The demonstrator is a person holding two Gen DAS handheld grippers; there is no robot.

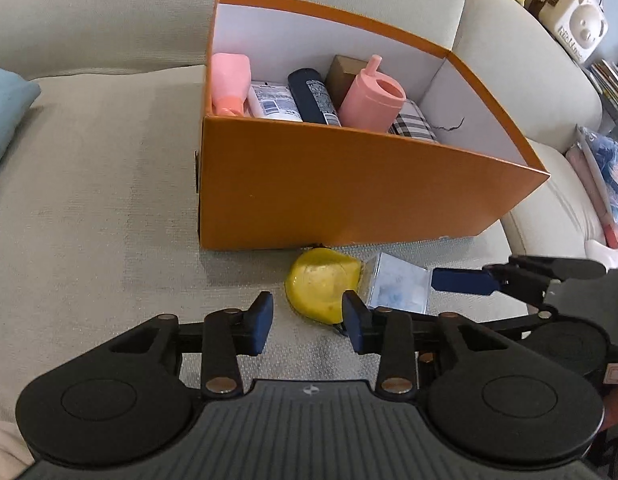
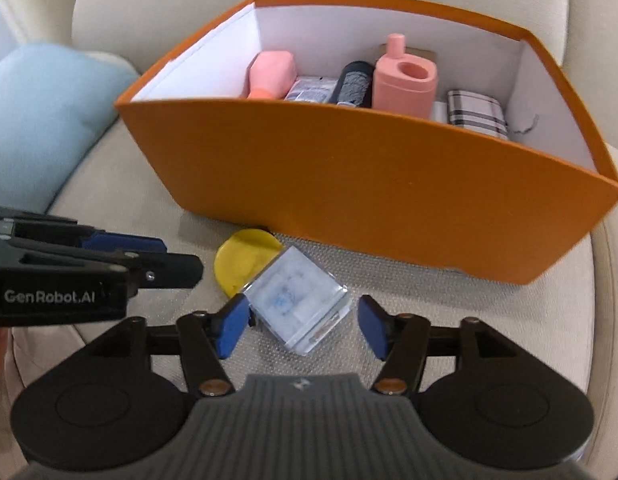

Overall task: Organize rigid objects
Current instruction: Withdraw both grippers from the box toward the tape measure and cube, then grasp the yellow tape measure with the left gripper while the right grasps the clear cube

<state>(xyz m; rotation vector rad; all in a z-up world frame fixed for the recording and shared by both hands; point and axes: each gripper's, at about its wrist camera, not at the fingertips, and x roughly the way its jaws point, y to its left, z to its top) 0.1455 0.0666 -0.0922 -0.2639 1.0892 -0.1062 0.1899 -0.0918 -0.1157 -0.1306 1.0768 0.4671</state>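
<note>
Clear plastic case (image 2: 299, 304) lies on the sofa cushion (image 1: 109, 200), just in front of the orange box (image 2: 369, 184) and touching the yellow disc (image 2: 243, 260). Step in hand, as I judge it: picking up the case to box it. My right gripper (image 2: 303, 326) has its jaws wide, straddling the case, nothing held (left pad looks at its corner). Next move calls for closing squarely, then lifting over the box wall. My left gripper (image 1: 307, 322) has jaws open and empty, near the disc.
</note>
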